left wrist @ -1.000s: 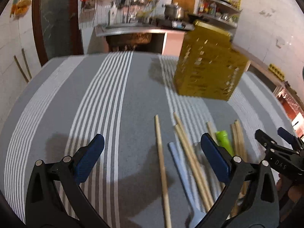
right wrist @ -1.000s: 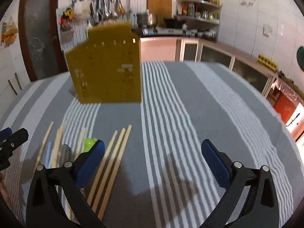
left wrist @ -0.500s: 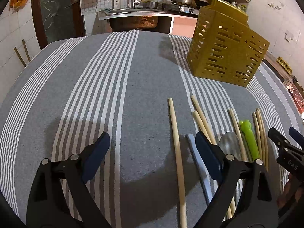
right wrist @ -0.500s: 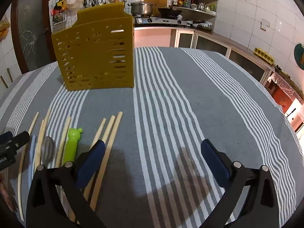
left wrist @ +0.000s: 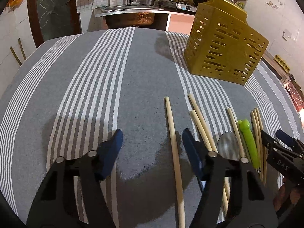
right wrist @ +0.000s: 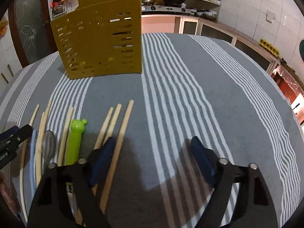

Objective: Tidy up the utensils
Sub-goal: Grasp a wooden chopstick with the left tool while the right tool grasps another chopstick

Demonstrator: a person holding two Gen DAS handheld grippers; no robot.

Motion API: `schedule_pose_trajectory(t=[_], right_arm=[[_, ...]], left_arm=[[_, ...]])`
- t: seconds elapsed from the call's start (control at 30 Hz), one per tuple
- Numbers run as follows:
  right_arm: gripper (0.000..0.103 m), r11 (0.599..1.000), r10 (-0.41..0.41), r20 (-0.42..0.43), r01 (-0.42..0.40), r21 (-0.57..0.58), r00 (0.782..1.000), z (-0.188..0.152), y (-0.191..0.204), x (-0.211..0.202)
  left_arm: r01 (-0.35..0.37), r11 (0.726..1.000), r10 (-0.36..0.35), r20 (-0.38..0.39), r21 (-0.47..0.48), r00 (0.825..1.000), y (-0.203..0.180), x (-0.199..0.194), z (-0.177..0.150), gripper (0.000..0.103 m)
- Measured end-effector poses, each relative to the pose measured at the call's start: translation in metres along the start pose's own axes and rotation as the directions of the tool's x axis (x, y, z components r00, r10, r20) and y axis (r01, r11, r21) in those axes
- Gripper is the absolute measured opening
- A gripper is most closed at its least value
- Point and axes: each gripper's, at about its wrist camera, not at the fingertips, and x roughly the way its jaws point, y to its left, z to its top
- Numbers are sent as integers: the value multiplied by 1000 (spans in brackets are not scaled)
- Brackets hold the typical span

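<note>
Now both tongs hang wide apart, holding nothing. The chopsticks (left wrist: 173,146) lie pointing away toward the yellow basket (left wrist: 224,43), one between the left tongs (left wrist: 152,142), nearer than the right tongs (right wrist: 152,152).

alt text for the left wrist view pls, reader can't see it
The open left gripper hovers over a grey striped tablecloth, one chopstick lying between its fingers. More chopsticks, a spoon and a green utensil lie to the right; a yellow slotted holder stands beyond.
</note>
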Motion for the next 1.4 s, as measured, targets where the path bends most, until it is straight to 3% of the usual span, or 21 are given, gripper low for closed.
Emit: schedule_pose_trajectory(t=[0.13, 0.43, 0.57, 0.7, 1.03, 1.23, 1.4], right_arm=[[56, 1000, 2, -3, -2, -11, 1000, 5, 9, 1], [26, 1000, 18, -17, -18, -7, 1000, 15, 19, 6], [19, 1000, 20, -17, -21, -11, 1000, 16, 21, 7], [10, 1000, 28, -15, -28, -7, 999, 19, 20, 8], [10, 997, 69, 31, -70, 21, 997, 22, 5, -4], [9, 995, 94, 118, -97, 26, 989, 26, -5, -29], [6, 994, 106, 225, -110, 7, 968, 29, -15, -60]], left_arm=[[8, 1000, -8, -10, -4, 1000, -1, 2, 2, 44], [-12, 999, 15, -65, 48, 998, -22, 11, 8, 18], [12, 1000, -10, -100, 25, 995, -24, 14, 15, 5], [15, 1000, -12, -99, 27, 995, -25, 16, 17, 5], [36, 999, -36, -45, -3, 998, -22, 6, 11, 4], [48, 999, -47, 55, -22, 997, -22, -24, 11, 4], [79, 997, -74, 161, -24, 984, -25, -59, 12, 4]])
